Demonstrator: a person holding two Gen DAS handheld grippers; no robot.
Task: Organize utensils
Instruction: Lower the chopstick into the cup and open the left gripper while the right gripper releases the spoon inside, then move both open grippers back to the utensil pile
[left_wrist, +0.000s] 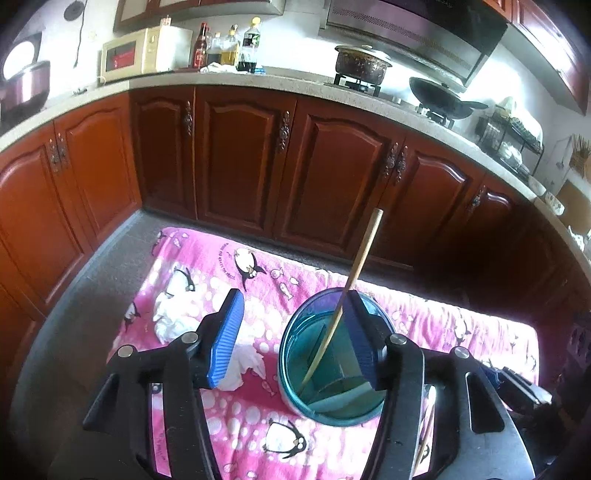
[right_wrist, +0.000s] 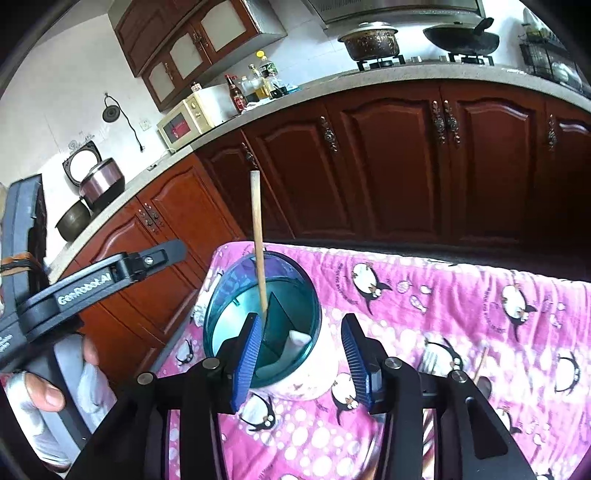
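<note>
A wooden chopstick (right_wrist: 258, 240) is standing tilted in the blue-rimmed utensil cup (right_wrist: 258, 321), which is sitting on the pink penguin blanket (right_wrist: 443, 295); its lower end is resting against a divider inside. Main risk, as a judgement: the cup is looking light and the blanket soft, so a finger nudging the rim could be tipping the cup or knocking the stick out; the left finger of the right gripper (right_wrist: 301, 362) is overlapping the near rim in its own view. Another stick (right_wrist: 480, 363) is lying on the blanket to the right, partly hidden behind the gripper body, so reaching for it blind could be pushing it away. Right gripper is hanging above the cup's near side, jaws spread, gripping nothing. Left gripper (left_wrist: 295, 339) is hovering to the cup's left, jaws likewise apart and empty, one pad crossing the cup mouth near the stick; contact cannot be told. A crumpled white cloth (left_wrist: 173, 317) is lying beneath it.
</note>
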